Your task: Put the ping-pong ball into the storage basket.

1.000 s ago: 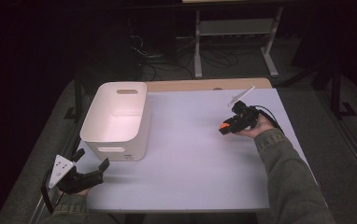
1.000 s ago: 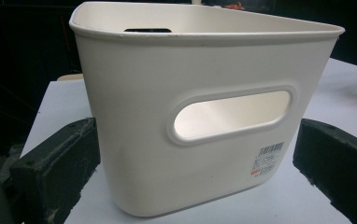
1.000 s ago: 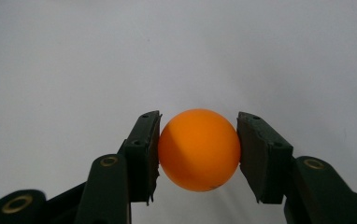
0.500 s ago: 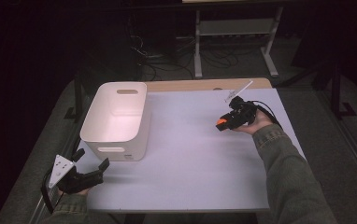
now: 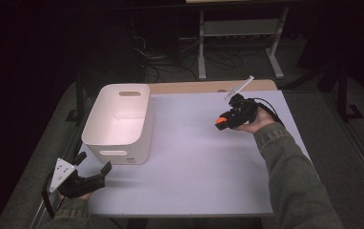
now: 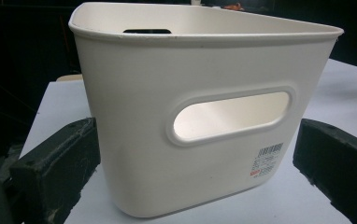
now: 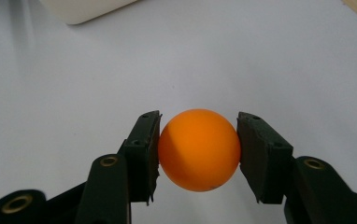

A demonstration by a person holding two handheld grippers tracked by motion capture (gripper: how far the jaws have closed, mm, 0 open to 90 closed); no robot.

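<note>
Bin (image 6: 204, 121) base cut off in my left gripper view, fingers (image 6: 50, 172) spread wide beside it; right gripper (image 7: 198, 149) fingers clamp orange ball (image 7: 199, 149) above counter (image 5: 194, 157).

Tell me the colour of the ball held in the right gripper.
Orange. The ball shows best in the right gripper view, clamped between the right gripper's black fingers.

The right gripper (image 5: 224, 122), clamped on an orange ball (image 5: 221, 122), shifts from near the tabletop's (image 5: 189, 162) right edge a little toward its middle and toward the white bin (image 5: 118, 121), the person's sleeve (image 5: 289, 167) following it.
</note>
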